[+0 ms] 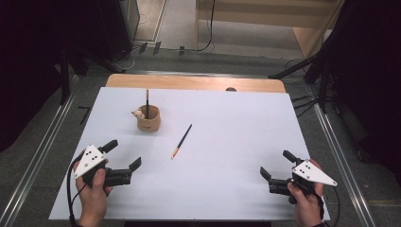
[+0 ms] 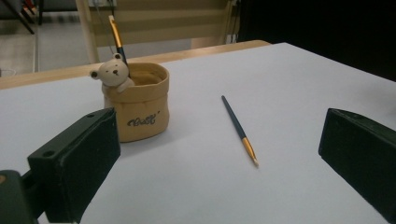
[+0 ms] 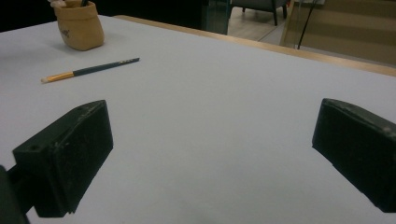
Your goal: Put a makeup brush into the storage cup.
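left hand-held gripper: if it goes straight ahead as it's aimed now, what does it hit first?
Probably the loose paintbrush, lying between the open jaws of the left hand-held gripper. The pen cup sits off its left jaw. Depth is uncertain.

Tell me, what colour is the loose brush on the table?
Dark blue handle, gold band, pale tip; clearest in the left gripper view.

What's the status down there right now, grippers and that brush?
Left gripper and right gripper open, empty. Paintbrush flat on white table, beside bear pen pot holding a second brush. Path clear.

Tan holder (image 2: 140, 109) with dark script and cream bear (image 2: 112, 72); dark-blue brush (image 2: 238, 128), gold ferrule; white table (image 1: 227, 156)
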{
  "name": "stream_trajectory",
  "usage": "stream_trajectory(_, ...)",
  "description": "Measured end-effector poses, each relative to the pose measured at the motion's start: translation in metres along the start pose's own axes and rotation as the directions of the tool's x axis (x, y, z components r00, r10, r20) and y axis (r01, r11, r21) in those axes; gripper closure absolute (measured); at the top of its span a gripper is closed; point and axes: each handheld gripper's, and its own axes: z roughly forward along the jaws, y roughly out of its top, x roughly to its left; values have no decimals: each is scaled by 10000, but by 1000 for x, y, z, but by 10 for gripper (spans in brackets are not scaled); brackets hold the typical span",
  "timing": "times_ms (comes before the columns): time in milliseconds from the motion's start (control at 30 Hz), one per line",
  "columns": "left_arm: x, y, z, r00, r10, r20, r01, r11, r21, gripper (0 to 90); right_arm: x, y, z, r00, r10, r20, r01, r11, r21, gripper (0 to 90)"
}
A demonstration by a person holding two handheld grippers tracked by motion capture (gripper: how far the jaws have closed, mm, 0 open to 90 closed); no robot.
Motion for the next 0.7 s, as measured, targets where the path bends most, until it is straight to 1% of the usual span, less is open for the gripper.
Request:
stream_trajectory(67, 0, 3, 8, 9999, -43, 97, 42, 9999, 93, 0, 0, 0, 0, 10000, -13, 6, 13, 10000, -6, 0)
stream_trajectory(233, 0, 10, 29, 9993, -135, 345, 117, 9985, 527, 0, 0, 0, 2, 10000, 6, -39, -6, 10000, 37, 0)
stream_trajectory(333, -4, 14, 42, 9986, -72, 531, 35, 9975, 702, 0, 0, -1, 2, 10000, -32, -64, 33, 10000, 50, 0)
stream_trajectory(500, -10, 21, 61, 9964, 220, 813, -302, 9944, 1013, 0, 1, -1, 2, 9999, -40, -96, 41, 10000, 67, 0)
stream_trajectory(700, -16, 26, 81, 9927, 339, 1159, -498, 9892, 1375, 0, 1, -1, 3, 9999, -63, -113, 63, 10000, 62, 0)
